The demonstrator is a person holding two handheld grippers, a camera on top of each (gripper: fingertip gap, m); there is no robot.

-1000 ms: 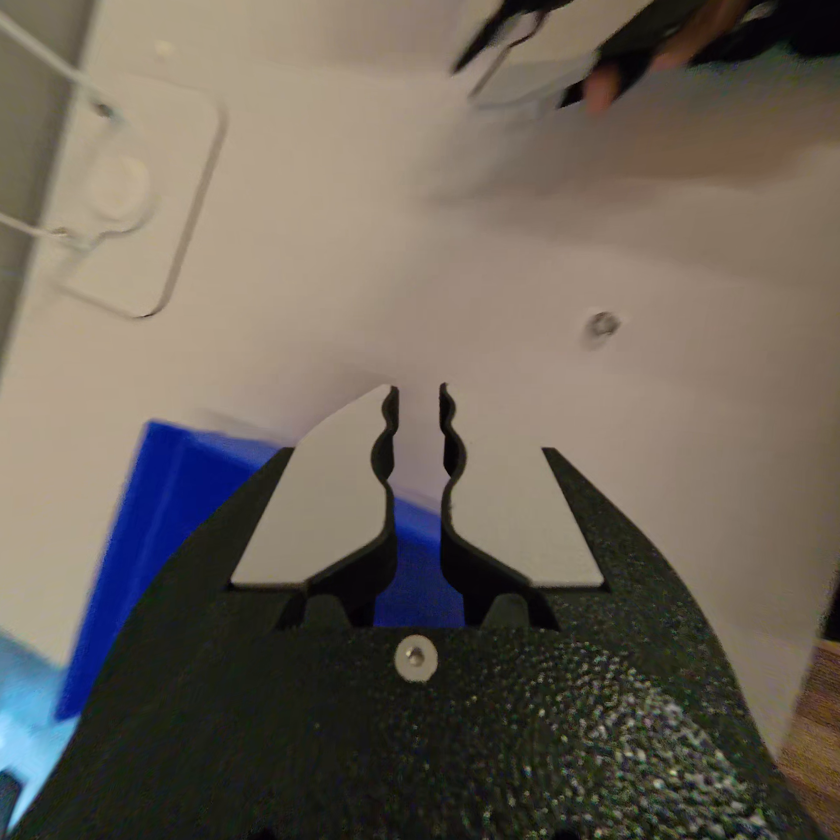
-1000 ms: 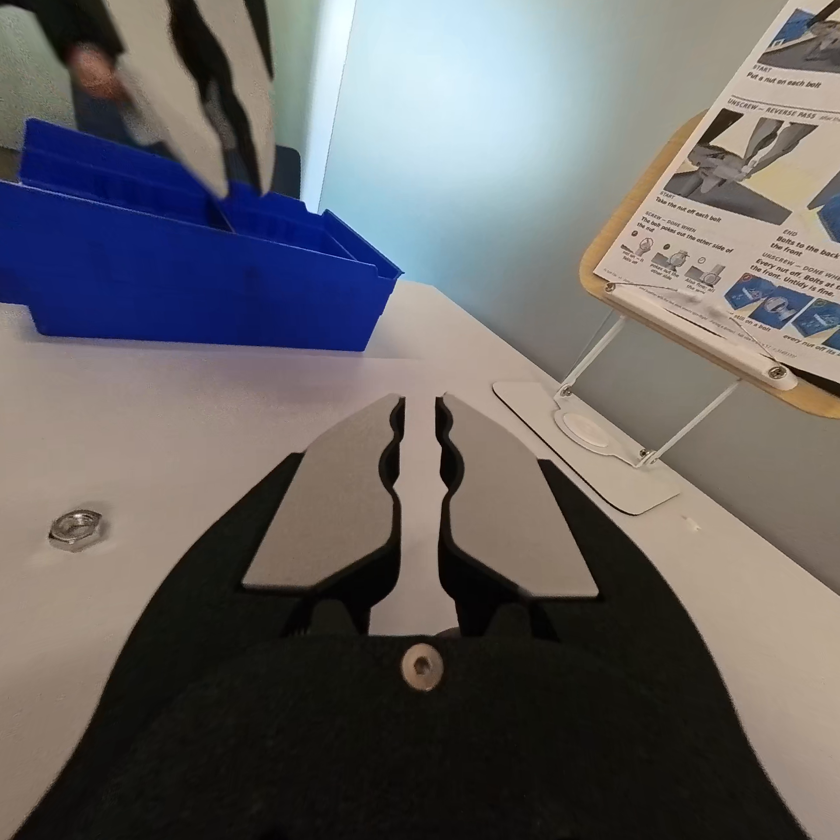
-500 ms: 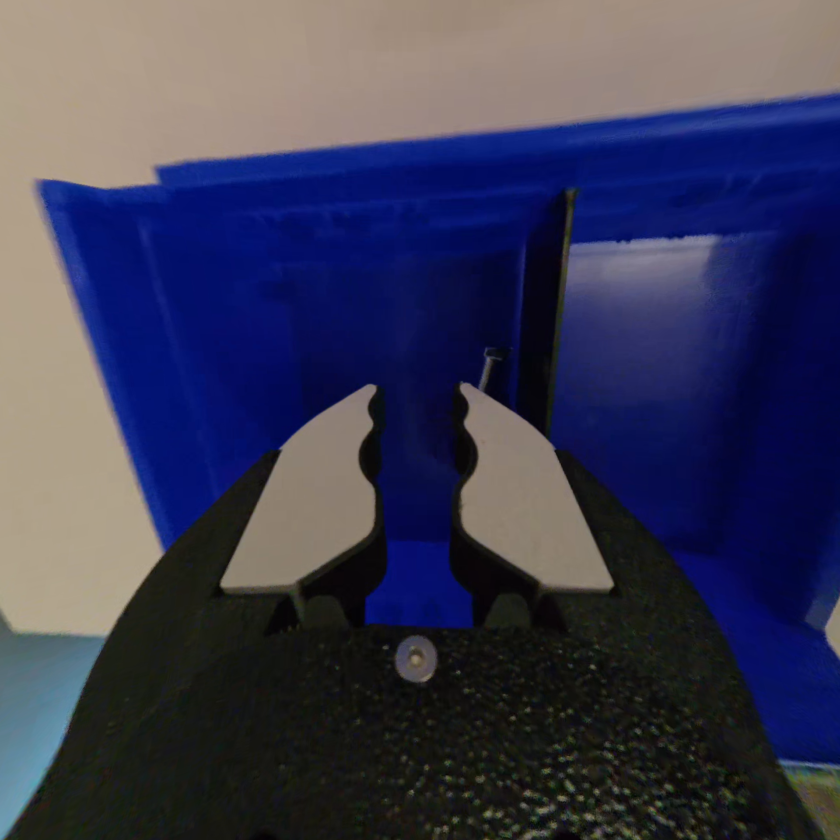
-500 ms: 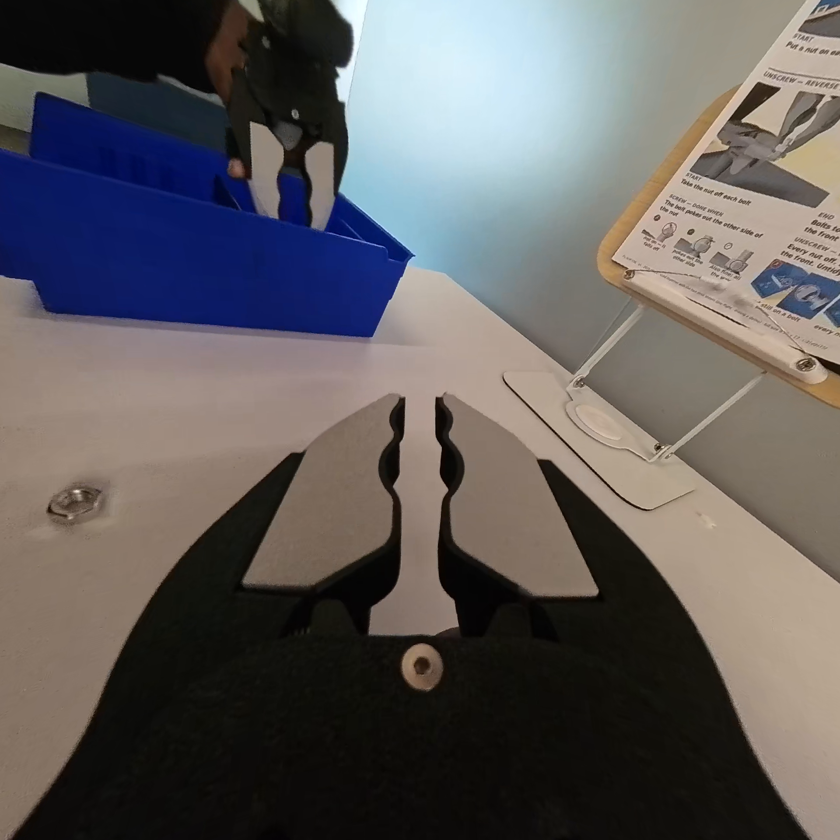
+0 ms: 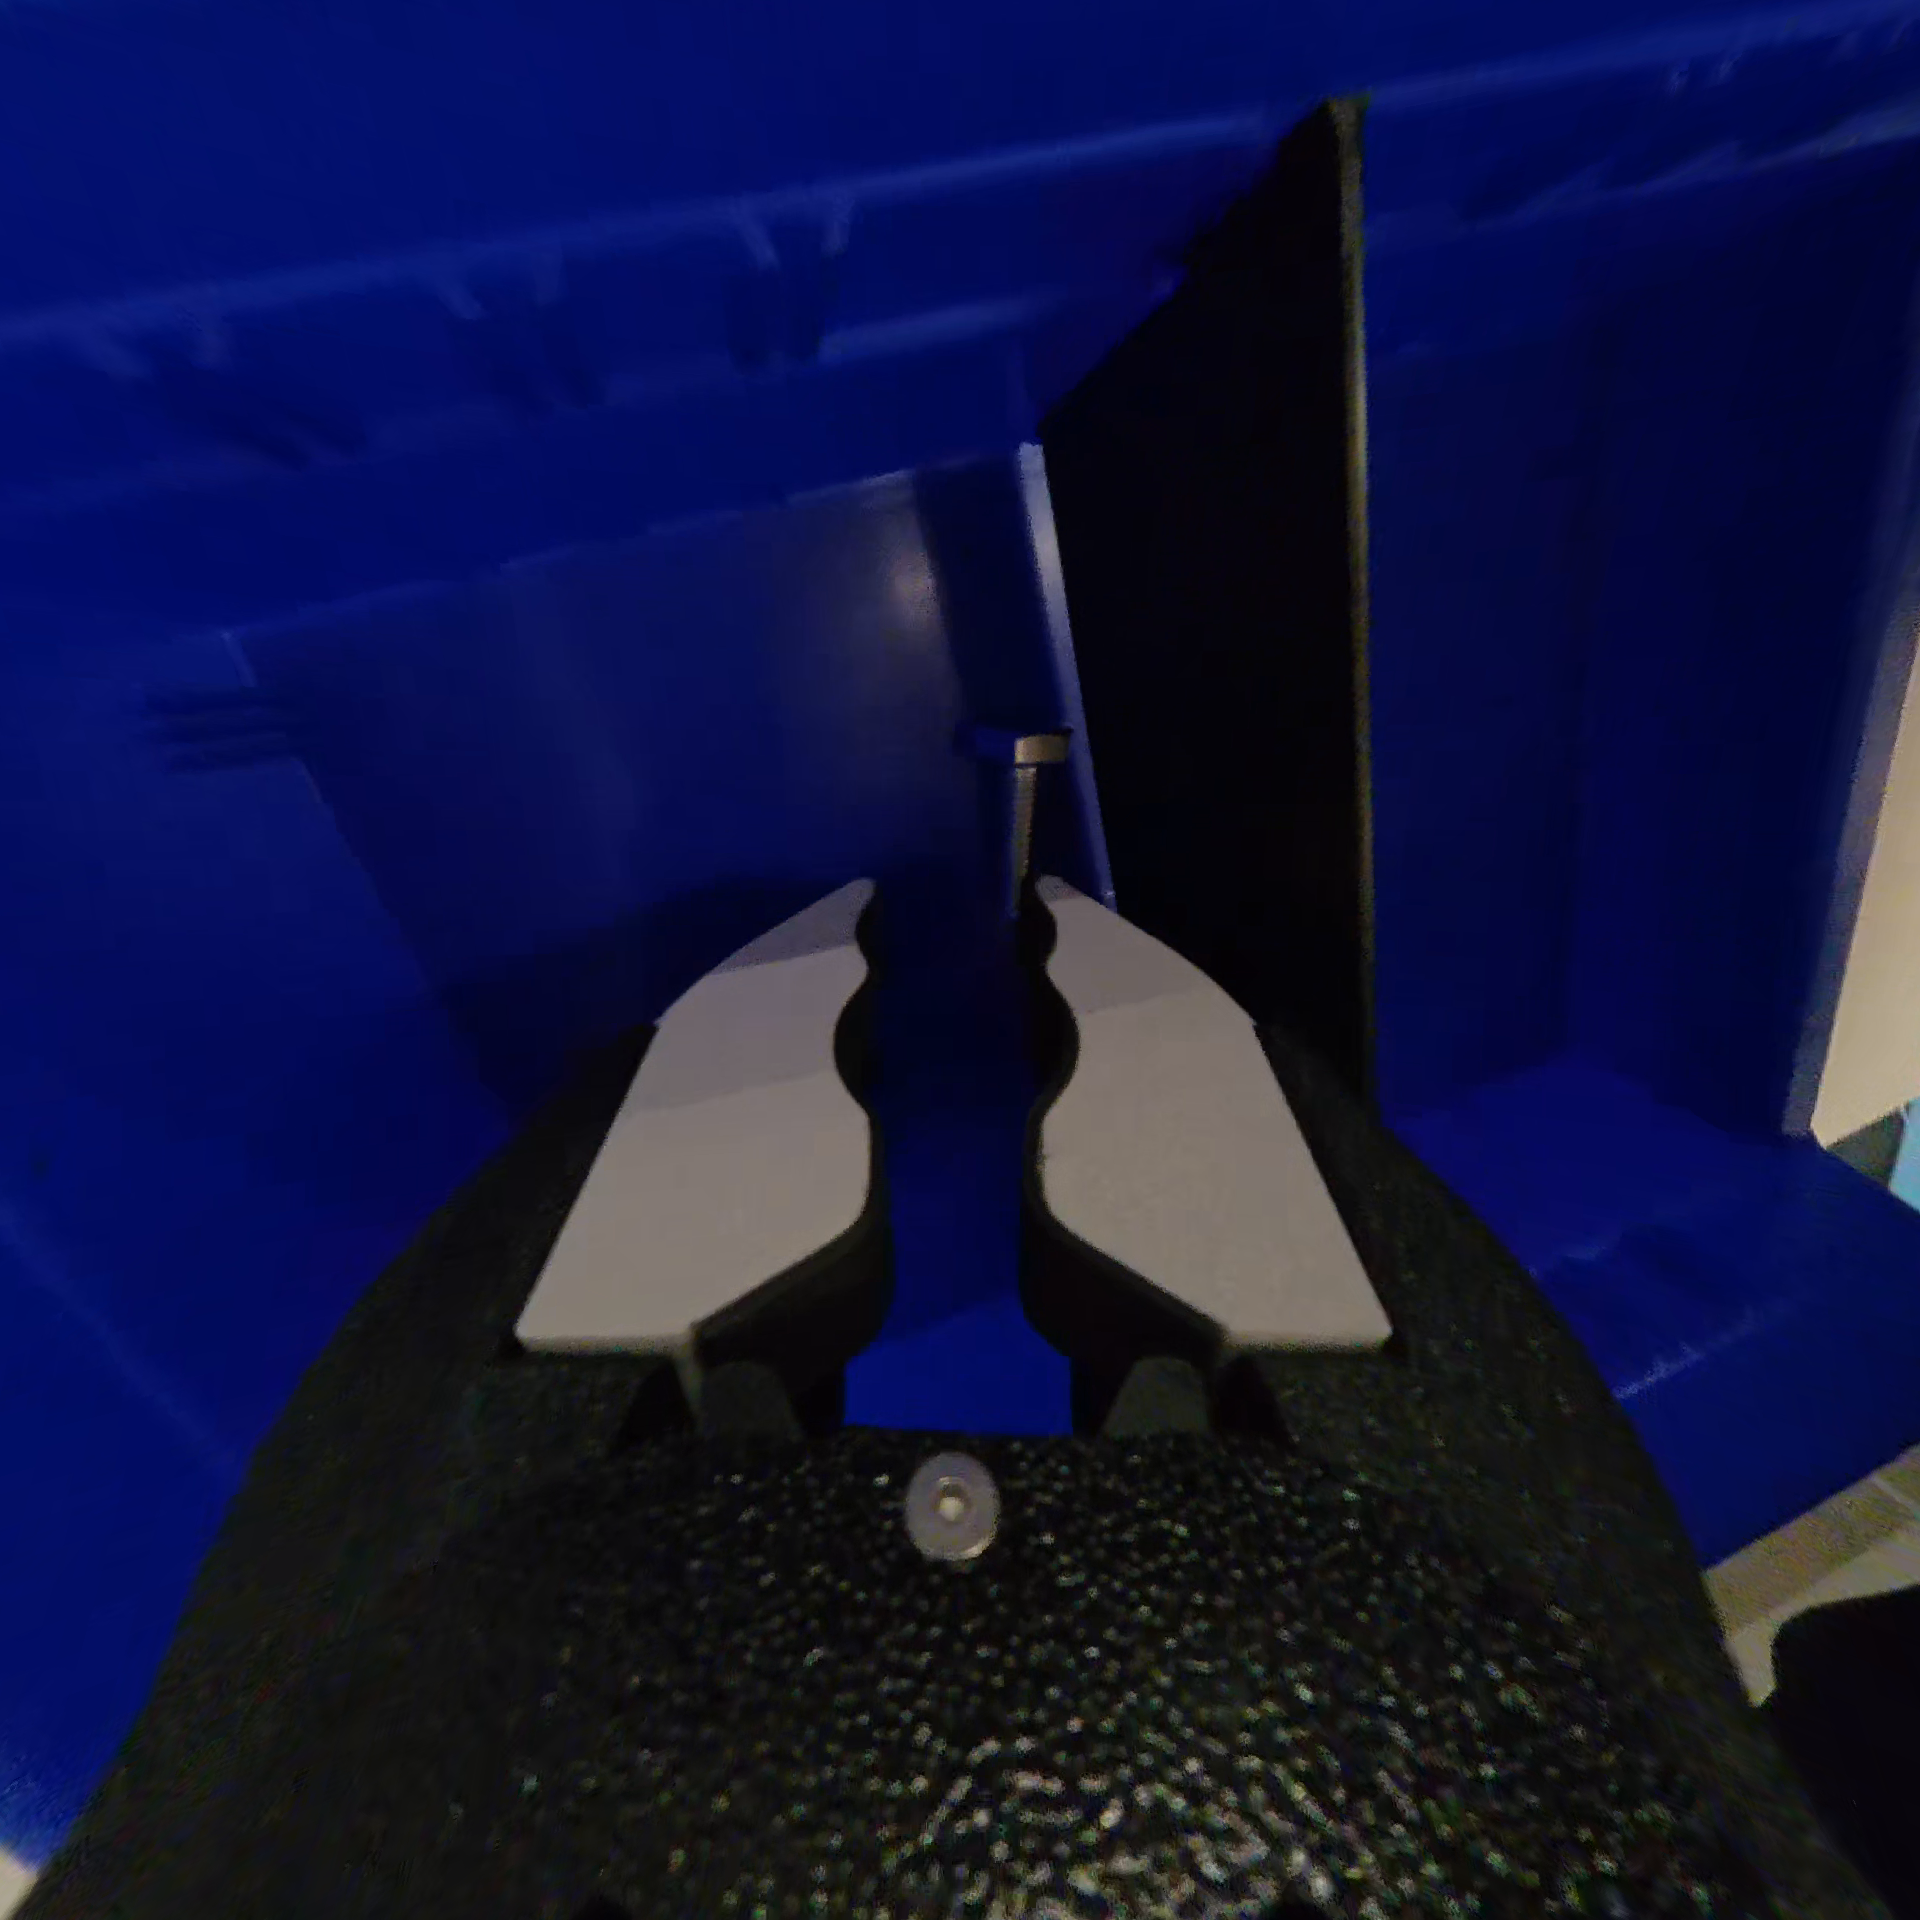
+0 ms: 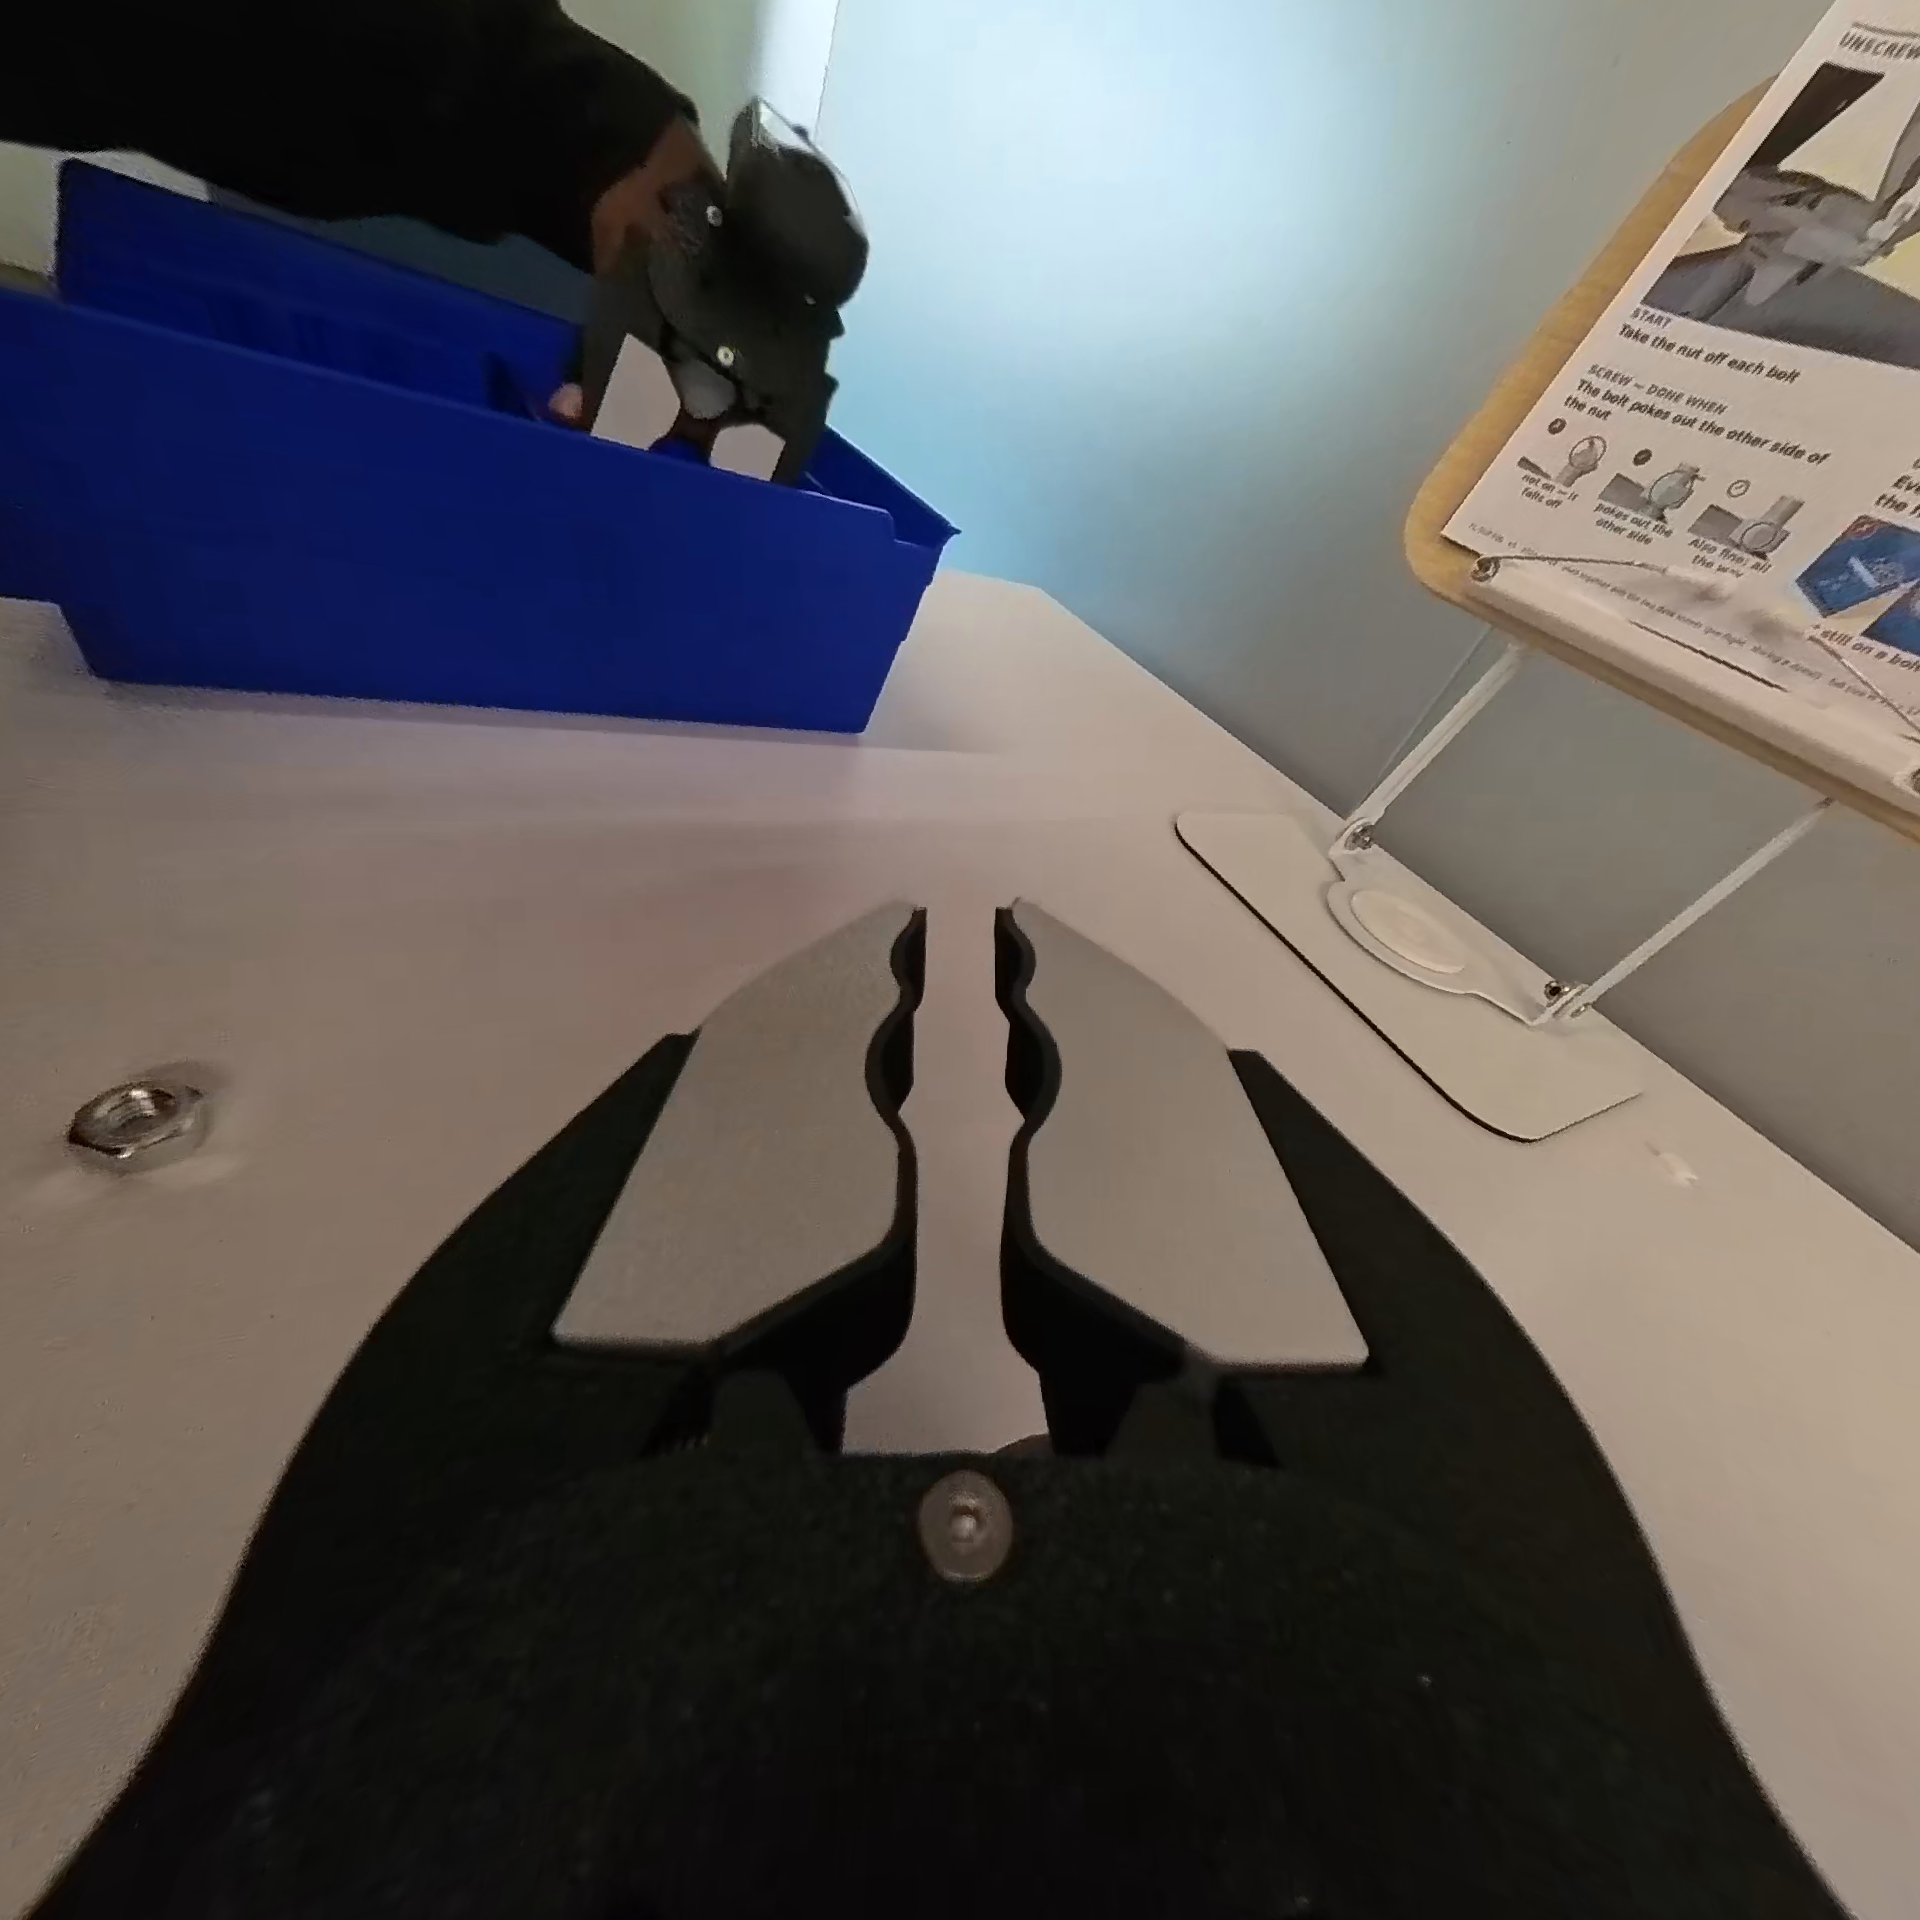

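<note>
**Textured black grippers, glossy blue bin, one steel bolt**

Deep inside the smooth blue plastic bin (image 5: 520, 520): left gripper (image 5: 951, 914), grainy black body, flat grey fingers with wavy inner edges, parted narrowly on nothing. Just beyond its right fingertip, a slim metal bolt (image 5: 1029, 810) beside a matte black divider (image 5: 1226, 623); contact unclear, dim and blurred. Over the white table (image 6: 416, 935): right gripper (image 6: 958, 920), narrowly parted, bare. Hexagonal steel nut (image 6: 135, 1117) well left. Tilted wooden board (image 6: 1507, 436), cut off at frame edge.

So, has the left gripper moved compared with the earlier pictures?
Yes. The left gripper moved down into the blue bin, closer to the black divider.
</note>
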